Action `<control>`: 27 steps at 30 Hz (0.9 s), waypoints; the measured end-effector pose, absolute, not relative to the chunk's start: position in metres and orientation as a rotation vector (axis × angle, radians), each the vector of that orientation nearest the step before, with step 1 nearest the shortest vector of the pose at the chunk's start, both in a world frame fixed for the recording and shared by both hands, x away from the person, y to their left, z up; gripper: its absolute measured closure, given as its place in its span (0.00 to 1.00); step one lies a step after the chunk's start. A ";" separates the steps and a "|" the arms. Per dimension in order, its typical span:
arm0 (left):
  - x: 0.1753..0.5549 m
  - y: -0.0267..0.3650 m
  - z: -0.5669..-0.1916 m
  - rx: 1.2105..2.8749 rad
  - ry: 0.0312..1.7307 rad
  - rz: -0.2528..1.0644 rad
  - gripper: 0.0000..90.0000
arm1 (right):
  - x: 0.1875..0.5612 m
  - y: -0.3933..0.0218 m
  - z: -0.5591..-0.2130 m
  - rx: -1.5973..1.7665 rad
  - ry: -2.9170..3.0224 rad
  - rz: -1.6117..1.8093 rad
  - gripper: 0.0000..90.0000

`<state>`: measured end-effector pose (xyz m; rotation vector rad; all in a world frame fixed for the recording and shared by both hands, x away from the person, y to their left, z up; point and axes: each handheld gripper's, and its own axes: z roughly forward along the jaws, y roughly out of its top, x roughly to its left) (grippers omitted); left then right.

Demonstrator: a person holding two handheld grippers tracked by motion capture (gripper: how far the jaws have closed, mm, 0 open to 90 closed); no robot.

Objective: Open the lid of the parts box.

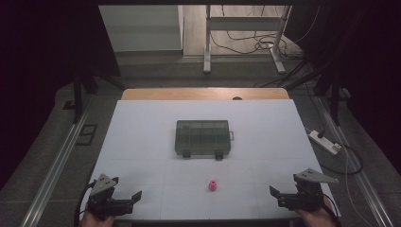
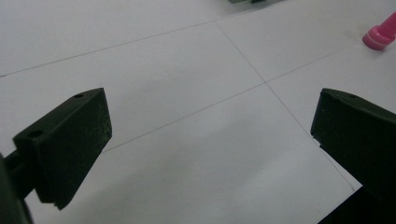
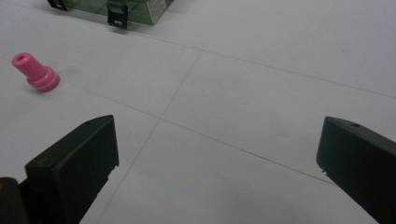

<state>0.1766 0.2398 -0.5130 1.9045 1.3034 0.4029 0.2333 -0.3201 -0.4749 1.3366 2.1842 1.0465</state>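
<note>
A small pink stopper-shaped piece stands on the white table top, near the front middle. Behind it, at the table's centre, lies a closed grey-green compartment box with two black latches on its front. My left gripper rests at the front left corner, open, nothing between its jaws. My right gripper rests at the front right corner, also open and holding nothing. In the left gripper view the pink piece lies far right beyond the open gripper. In the right gripper view the pink piece is upper left of the open gripper, and the box is at the top.
Thin seam lines cross the white top. A wooden strip edges the table's far side. A white power strip lies on the floor at the right, and a metal rail runs along the left. Cables and a desk frame stand beyond.
</note>
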 end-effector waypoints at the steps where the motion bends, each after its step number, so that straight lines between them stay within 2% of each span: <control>1: 0.176 0.240 -0.513 1.903 1.302 0.402 0.00 | 0.233 -0.321 -0.475 1.338 2.184 1.052 0.00; 27: 0.179 0.239 -0.513 1.916 1.274 0.389 0.00 | 0.236 -0.319 -0.475 1.335 2.219 1.046 0.00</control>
